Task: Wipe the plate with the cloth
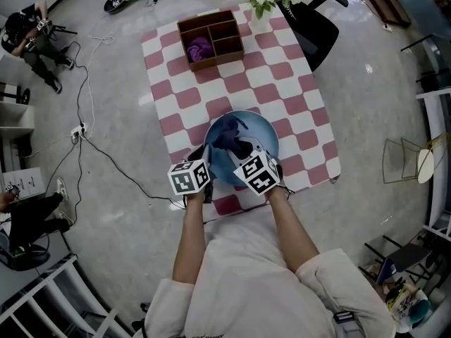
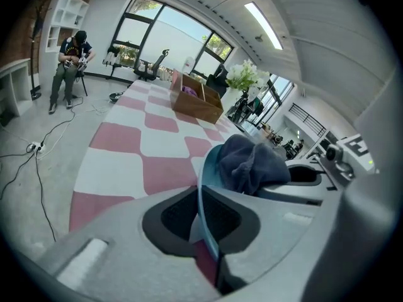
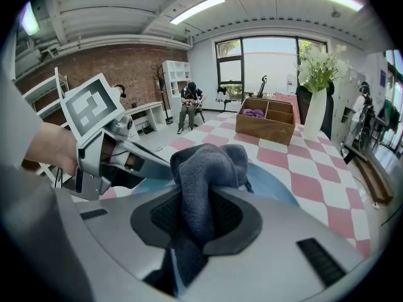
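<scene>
My left gripper (image 2: 203,216) pinches the rim of the blue plate (image 1: 264,129), at the near end of the checked table (image 1: 299,97). My right gripper (image 3: 196,222) squeezes the dark cloth (image 3: 208,165), which lies on the plate. I think I should hold the plate tight and rub in slow circles so it does not slip.

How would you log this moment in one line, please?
left gripper: shut on blue plate rim | right gripper: shut on dark blue cloth
</scene>
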Motion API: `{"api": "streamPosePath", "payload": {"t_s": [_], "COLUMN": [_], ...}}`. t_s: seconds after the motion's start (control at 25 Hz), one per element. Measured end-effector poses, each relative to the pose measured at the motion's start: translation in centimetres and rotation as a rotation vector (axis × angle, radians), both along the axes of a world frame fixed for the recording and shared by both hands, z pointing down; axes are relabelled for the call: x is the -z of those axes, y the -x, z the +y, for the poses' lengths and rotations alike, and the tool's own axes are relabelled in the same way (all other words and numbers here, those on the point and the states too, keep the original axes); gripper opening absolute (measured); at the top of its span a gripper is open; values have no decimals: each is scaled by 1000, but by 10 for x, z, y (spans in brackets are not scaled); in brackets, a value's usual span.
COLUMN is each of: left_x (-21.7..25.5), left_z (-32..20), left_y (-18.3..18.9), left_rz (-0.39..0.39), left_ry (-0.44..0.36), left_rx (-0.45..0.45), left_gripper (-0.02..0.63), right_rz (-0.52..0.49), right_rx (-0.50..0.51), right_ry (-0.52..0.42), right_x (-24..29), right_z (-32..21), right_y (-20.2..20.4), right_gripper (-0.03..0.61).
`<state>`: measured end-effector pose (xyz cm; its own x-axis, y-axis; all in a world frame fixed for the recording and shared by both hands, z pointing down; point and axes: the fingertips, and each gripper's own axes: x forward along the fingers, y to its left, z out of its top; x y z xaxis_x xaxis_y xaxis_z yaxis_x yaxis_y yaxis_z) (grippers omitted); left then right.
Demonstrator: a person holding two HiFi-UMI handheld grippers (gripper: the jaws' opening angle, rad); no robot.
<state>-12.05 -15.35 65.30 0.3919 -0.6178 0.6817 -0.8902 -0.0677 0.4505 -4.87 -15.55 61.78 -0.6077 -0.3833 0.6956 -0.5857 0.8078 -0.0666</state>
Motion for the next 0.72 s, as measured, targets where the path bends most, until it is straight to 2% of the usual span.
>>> {"api": "streamPosePath", "payload": {"t_s": [0.12, 0.32, 0.72], "left_x": [16, 35, 52], "left_z": [1, 8, 5], "left_y": [-8, -26, -34], "left_rz": [-9, -80, -83], "left_ry": [-43, -104, -171], "left_rx": [-36, -149, -212], "left_gripper": [23, 23, 27], "right_rz": [8, 50, 51], "right_rx": [9, 2, -134], "right_ry": [-4, -36, -110], "right_x": [0, 1, 14], "right_z": [1, -4, -26], "right_y": [7, 16, -9], "right_gripper": [92, 92, 94]}}
